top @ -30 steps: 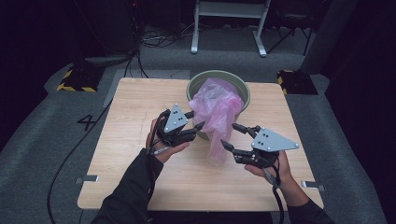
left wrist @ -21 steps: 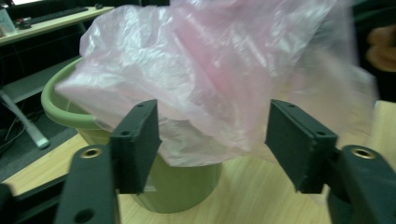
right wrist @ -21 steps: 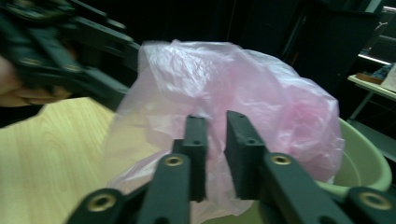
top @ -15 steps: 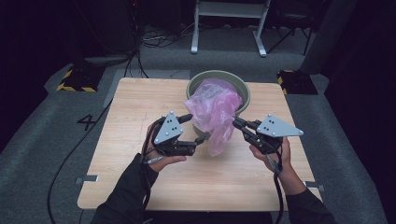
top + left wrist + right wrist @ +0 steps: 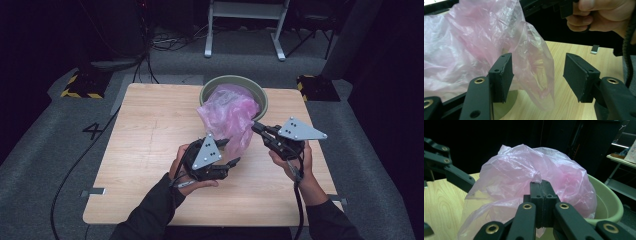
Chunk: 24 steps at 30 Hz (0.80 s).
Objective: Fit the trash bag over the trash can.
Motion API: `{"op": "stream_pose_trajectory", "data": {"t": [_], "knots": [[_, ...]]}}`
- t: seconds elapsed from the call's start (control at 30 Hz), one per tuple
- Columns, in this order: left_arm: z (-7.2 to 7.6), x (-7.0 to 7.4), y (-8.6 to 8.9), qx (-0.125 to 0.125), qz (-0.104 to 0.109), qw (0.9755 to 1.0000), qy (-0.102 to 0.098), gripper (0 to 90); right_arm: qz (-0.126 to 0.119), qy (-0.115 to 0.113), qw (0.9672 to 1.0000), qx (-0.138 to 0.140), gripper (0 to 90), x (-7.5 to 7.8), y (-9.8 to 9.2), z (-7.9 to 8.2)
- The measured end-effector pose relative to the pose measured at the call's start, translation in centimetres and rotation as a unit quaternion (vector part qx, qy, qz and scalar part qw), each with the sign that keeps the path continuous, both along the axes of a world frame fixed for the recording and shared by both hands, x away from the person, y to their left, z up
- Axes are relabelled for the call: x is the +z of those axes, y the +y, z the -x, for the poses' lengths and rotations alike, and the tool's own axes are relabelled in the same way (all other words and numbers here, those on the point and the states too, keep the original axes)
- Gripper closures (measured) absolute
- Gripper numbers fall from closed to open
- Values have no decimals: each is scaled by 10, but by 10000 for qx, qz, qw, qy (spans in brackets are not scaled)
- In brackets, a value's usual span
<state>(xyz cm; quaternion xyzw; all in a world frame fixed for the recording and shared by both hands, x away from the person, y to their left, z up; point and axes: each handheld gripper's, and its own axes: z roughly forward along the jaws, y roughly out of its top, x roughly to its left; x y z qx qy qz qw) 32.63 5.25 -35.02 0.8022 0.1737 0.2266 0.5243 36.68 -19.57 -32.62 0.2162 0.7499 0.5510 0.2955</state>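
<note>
While the right gripper [image 5: 256, 127] keeps its jaws pressed together on a pinch of the pink plastic bag [image 5: 229, 116], the left gripper [image 5: 229, 152] stands with its jaws apart and nothing pressed between the pads. Those left jaws have just been closing from a wider gape; in the left gripper view the lower tail of the bag [image 5: 499, 47] hangs just ahead of them and partly between them, its film lying behind the pad at the left of that view, the pad at the right well clear of it. In the right gripper view a small crest of bag [image 5: 534, 182] film rises right above the shut jaw tips, and the bulk of the bag swells beyond them. The bag is crumpled and translucent; its upper part sits in and over the green basin [image 5: 257, 95], which stands beyond both sets of jaws at the far edge of the table [image 5: 145, 130], and its lower tail droops toward the left jaws, down in front of the basin. The basin rim [image 5: 609, 202] curves off to the right of the right jaws in that gripper's view. Each gripper carries a grey three-cornered plate on top, and a person's hand [image 5: 295, 160] grips the right one from below. Whether the bag holds anything cannot be told.
</note>
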Motion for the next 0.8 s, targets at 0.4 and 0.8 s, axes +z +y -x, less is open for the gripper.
{"op": "stream_pose_trajectory", "data": {"t": [0.4,0.8], "knots": [[-27,-15,4,497,-417,9979,90,846,-148,25,9995,-280,900,2,-24,-2],[-41,-35,14,533,-410,9971,360,898,-213,424,9929,-1092,888,-17,-66,-22]]}}
